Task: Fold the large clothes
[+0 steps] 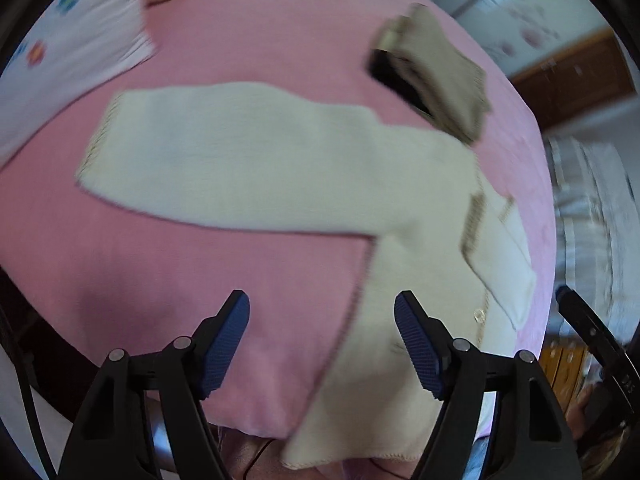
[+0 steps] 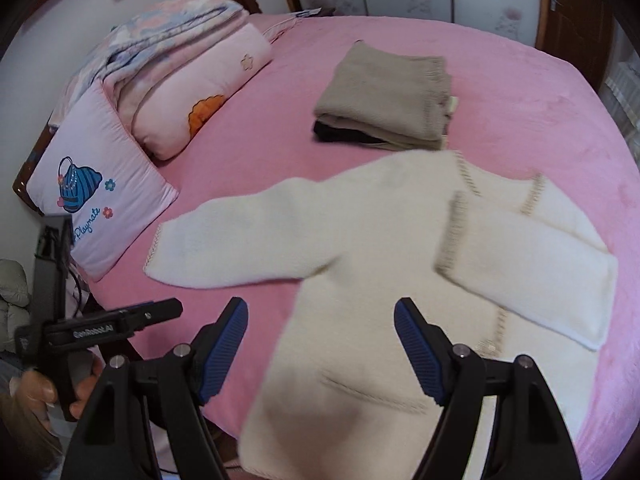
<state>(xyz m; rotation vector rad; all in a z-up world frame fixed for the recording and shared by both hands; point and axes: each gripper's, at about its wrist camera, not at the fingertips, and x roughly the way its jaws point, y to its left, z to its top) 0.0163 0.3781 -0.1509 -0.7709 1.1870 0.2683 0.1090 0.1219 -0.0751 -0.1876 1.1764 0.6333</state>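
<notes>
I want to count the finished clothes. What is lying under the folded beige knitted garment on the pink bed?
Under the folded beige knitted garment a black folded piece shows at its near edge. How many more layers are below is covered.

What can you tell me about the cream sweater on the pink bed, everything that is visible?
The cream sweater looks like a soft knit with beige stitched trim at the cuffs, front opening and hem. It lies flat on the pink bed sheet, one sleeve stretched out toward the pillows, the other folded across the chest. A small button shows near the front edge. Neither gripper touches it. A stack of folded clothes lies just beyond its shoulder.
</notes>
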